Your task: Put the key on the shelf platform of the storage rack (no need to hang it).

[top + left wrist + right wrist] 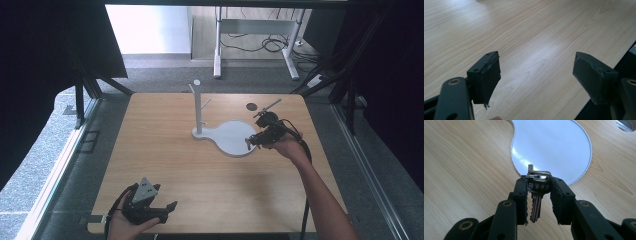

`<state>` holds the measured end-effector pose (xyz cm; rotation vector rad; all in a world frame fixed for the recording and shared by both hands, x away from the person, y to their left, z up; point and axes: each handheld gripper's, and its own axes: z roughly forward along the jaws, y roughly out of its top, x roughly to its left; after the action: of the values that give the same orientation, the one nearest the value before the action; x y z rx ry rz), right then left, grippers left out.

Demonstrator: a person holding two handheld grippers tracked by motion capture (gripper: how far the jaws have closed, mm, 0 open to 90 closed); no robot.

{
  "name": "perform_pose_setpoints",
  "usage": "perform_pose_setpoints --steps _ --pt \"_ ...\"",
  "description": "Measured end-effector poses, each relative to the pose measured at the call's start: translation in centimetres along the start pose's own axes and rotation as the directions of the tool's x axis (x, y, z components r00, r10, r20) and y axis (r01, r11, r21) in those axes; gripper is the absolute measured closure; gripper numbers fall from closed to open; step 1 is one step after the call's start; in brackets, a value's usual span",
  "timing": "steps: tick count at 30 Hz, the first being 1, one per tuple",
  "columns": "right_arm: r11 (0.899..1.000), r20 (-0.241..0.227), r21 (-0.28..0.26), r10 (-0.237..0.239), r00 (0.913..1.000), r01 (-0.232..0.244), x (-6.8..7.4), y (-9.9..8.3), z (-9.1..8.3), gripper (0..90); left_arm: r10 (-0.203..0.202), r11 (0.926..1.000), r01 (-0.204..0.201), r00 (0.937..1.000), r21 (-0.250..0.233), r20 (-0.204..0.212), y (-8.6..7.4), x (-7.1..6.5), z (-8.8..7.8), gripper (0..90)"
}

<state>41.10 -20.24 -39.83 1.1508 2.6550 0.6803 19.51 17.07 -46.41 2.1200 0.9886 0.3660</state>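
- Right hand-held gripper (539, 187) pinches a bunch of keys (537, 195) just beside the white stand base (554, 147).
- Left hand-held gripper (536, 75), jaws spread, sits well apart from that base, over the wooden surface (529, 32).

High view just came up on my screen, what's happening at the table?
A person works at a light wooden table with two grippers. The right gripper is shut on a silver key on a ring, held over the edge of the white stand's flat base. The left gripper is open, with nothing between its jaws, near the table's front edge.
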Motion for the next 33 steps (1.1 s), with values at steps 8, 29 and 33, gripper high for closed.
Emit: perform_pose_setpoints --steps 8,29,33 --pt "1.0 -0.005 0.002 0.003 1.0 -0.003 -0.4 0.9 0.6 67.5 -0.003 1.0 0.003 1.0 -0.003 -0.002 0.0 0.2 -0.2 22.5" --pt "1.0 -0.033 0.018 0.009 0.9994 -0.008 -0.3 3.6 3.0 67.5 -0.009 0.9999 0.009 1.0 -0.012 -0.002 -0.1 0.3 -0.4 22.5" --pt "1.0 -0.03 0.024 0.006 0.9995 -0.006 -0.2 4.0 3.2 67.5 -0.008 0.9999 0.008 1.0 -0.013 -0.002 -0.1 0.3 -0.4 22.5"
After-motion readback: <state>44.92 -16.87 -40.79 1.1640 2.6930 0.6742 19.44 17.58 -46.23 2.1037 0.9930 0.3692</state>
